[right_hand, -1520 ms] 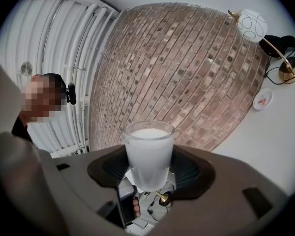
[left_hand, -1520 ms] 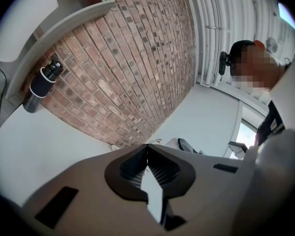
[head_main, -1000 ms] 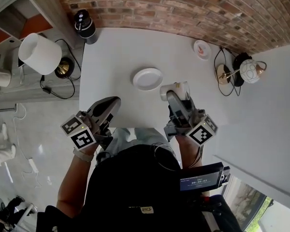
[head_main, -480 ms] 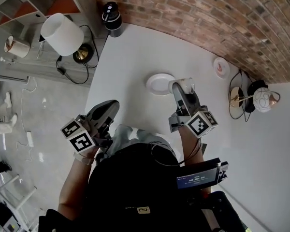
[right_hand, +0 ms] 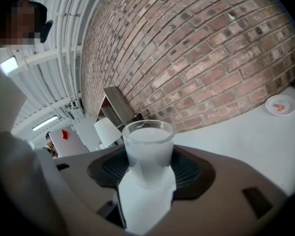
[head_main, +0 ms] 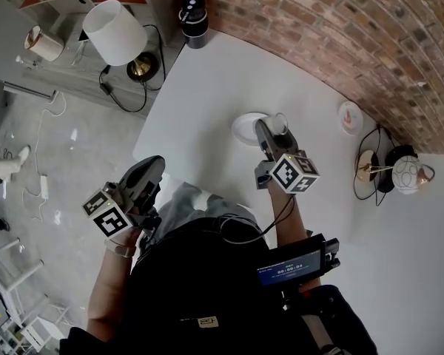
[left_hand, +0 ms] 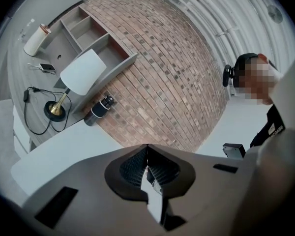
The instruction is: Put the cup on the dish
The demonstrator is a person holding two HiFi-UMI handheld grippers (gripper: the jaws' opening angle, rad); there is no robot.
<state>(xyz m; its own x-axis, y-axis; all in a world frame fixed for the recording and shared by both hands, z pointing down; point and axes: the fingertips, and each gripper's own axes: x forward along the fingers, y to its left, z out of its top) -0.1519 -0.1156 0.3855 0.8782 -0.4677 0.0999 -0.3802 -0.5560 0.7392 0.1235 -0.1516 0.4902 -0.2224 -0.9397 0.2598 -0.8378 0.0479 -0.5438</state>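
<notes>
A frosted clear cup [right_hand: 147,149] stands upright between the jaws of my right gripper [right_hand: 147,167], which is shut on it. From the head view, the cup [head_main: 279,123] is at the right rim of the white dish [head_main: 246,129] on the white table; I cannot tell whether they touch. The right gripper [head_main: 271,134] hides part of the dish. My left gripper [head_main: 152,167] hangs off the table's near-left corner, apart from both. The left gripper view has its jaws [left_hand: 147,172] shut with nothing between them.
A brick wall [head_main: 333,28] runs along the table's far side. A black cylinder [head_main: 194,9] stands at the far-left corner, and a small plate [head_main: 350,117] lies at the right. A white-shaded lamp [head_main: 115,25] is left of the table [head_main: 207,80]. A globe lamp [head_main: 407,174] and cables are at far right.
My right gripper has carried the cup from right of the dish up to its right rim. The left gripper stays low by the table's near edge. The head camera has shifted.
</notes>
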